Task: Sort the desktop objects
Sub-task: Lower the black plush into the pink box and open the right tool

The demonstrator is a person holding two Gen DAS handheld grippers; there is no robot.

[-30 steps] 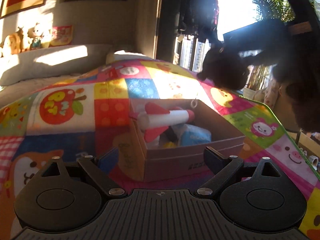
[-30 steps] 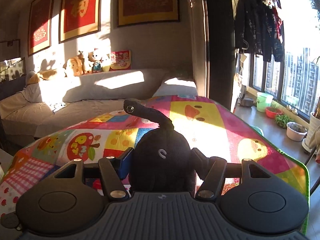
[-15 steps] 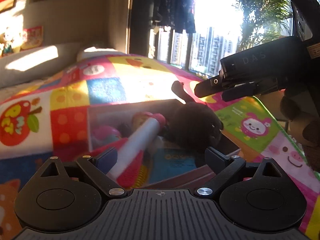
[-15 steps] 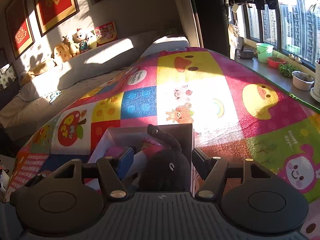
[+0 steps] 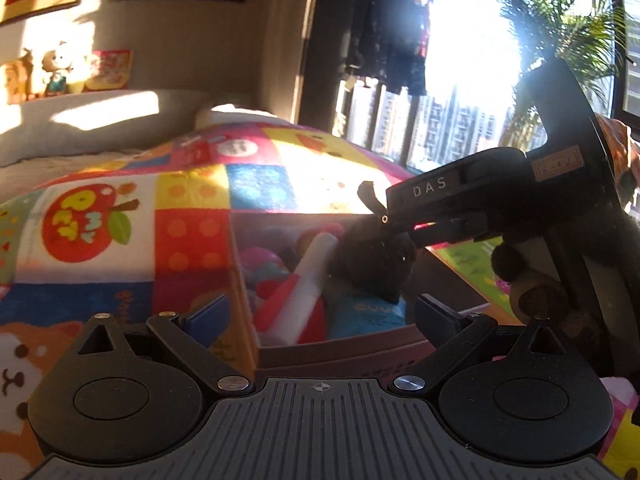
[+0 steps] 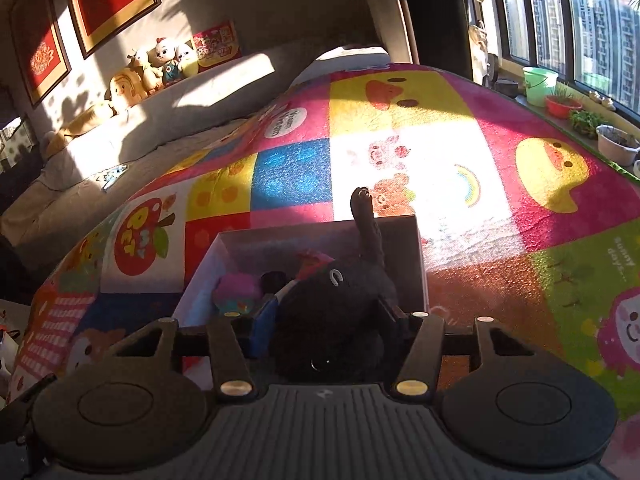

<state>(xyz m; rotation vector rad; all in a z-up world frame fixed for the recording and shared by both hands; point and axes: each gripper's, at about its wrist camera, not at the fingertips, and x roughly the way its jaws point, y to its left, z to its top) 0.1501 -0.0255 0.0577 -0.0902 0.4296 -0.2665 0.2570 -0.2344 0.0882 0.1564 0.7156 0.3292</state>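
Note:
An open cardboard box (image 5: 340,346) sits on a colourful play mat. In it lie a white-and-red rocket toy (image 5: 304,284), a blue packet (image 5: 368,314) and a purple toy (image 6: 236,292). My right gripper (image 6: 328,320) reaches down into the box from the right. Its jaws are closing and the pads press on a black plush toy (image 6: 332,292), whose tail sticks up past the box's far wall (image 6: 320,228). The plush (image 5: 372,264) rests on the items inside. My left gripper (image 5: 322,312) hovers at the box's near wall; its jaws are opening wide with nothing between them.
The play mat (image 6: 440,128) covers the surface around the box. A grey sofa with stuffed toys (image 6: 136,76) runs along the back wall. Pots and a green bucket (image 6: 540,84) line the window sill at right. A person's hand (image 5: 536,292) holds the right gripper's handle.
The right gripper has come down with the black plush, from above the mat into the box. The left gripper has shifted a little before the box and its jaws stand slightly wider.

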